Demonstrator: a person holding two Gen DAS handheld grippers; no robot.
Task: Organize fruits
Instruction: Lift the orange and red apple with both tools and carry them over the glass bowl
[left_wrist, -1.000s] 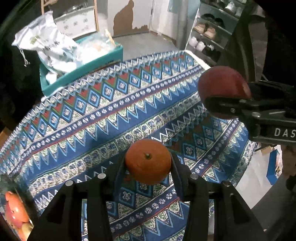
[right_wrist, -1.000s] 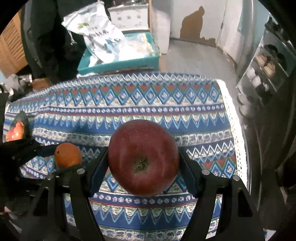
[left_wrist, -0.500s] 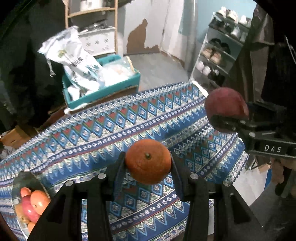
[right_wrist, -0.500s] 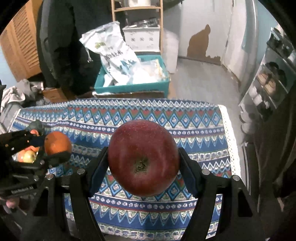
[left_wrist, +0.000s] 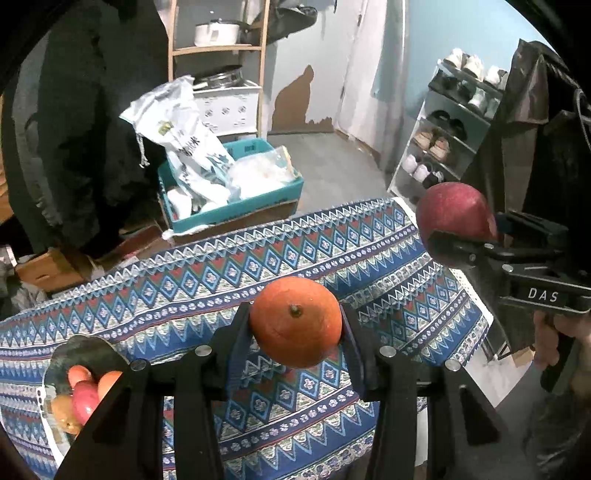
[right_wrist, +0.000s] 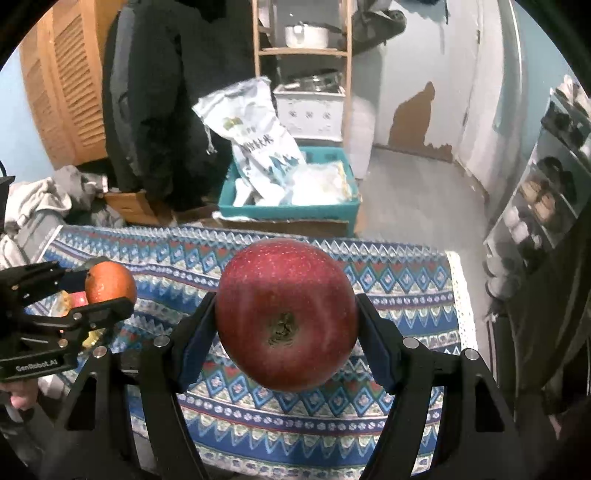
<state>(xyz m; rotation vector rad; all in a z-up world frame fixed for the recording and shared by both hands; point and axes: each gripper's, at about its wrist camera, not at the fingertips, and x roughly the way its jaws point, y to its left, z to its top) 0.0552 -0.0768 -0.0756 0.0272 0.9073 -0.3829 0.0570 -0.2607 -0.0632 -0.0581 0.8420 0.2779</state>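
My left gripper (left_wrist: 295, 325) is shut on an orange (left_wrist: 295, 320) and holds it above the patterned tablecloth (left_wrist: 207, 280). My right gripper (right_wrist: 286, 321) is shut on a dark red apple (right_wrist: 286, 314), also held above the cloth. In the left wrist view the apple (left_wrist: 456, 212) shows at the right; in the right wrist view the orange (right_wrist: 110, 282) shows at the left. A metal bowl (left_wrist: 79, 350) with several fruits (left_wrist: 86, 391) sits at the table's left.
A teal crate (right_wrist: 288, 212) with plastic bags stands on the floor beyond the table. A shoe rack (left_wrist: 450, 125) is at the right, a wooden shelf (right_wrist: 301, 51) at the back. The table's right edge (right_wrist: 461, 295) has white lace trim.
Both grippers have risen and drawn back from the table with their fruits. The bowl of fruit has come further into the left wrist view.
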